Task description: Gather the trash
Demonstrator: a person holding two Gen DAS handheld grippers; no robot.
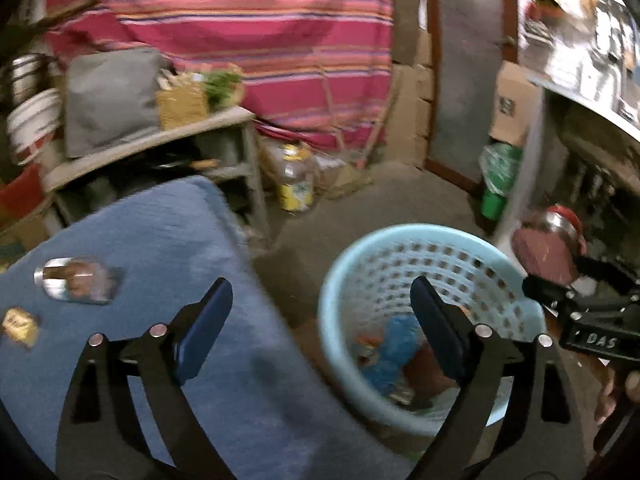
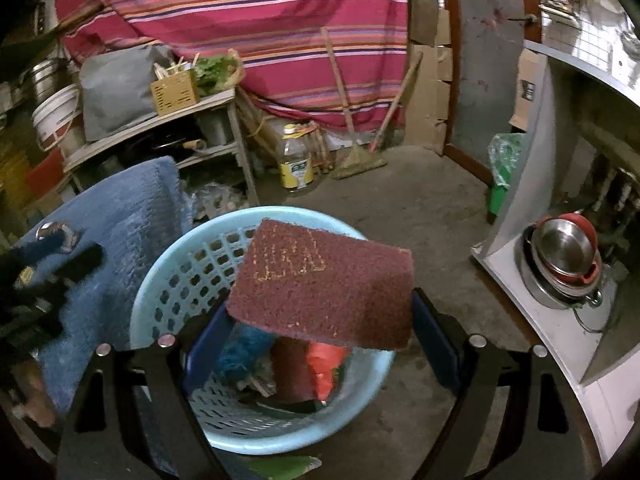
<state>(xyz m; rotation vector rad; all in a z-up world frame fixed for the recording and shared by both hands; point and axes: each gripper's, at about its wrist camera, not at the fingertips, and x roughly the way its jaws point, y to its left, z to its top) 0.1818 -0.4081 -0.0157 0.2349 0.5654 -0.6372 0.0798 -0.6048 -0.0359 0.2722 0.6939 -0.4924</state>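
My right gripper (image 2: 320, 324) hangs over the light blue basket (image 2: 160, 280), and the maroon scouring pad (image 2: 324, 284) sits between its blue fingers (image 2: 436, 344); the jaws stand wide, the pad's right edge meets the right finger, its left corner lies just over the left one, and I cannot tell whether I truly grip it or it merely rests there, tilted, above the basket's mouth. Down in the basket lie a blue fuzzy scrap (image 2: 244, 344), a second maroon piece (image 2: 290, 368) and something red (image 2: 326, 364), pressed side by side.

My left gripper (image 1: 320, 320) is spread wide and carries nothing; its left finger (image 1: 204, 328) is over the blue cloth (image 1: 160, 240), its right finger over the basket (image 1: 340, 280). On that cloth, well to the left, lie a small clear bottle (image 1: 76, 280) on its side and, near it, a yellow wrapper (image 1: 20, 326), both blurred; the right gripper's black body (image 1: 592, 312) shows at the basket's far right edge.
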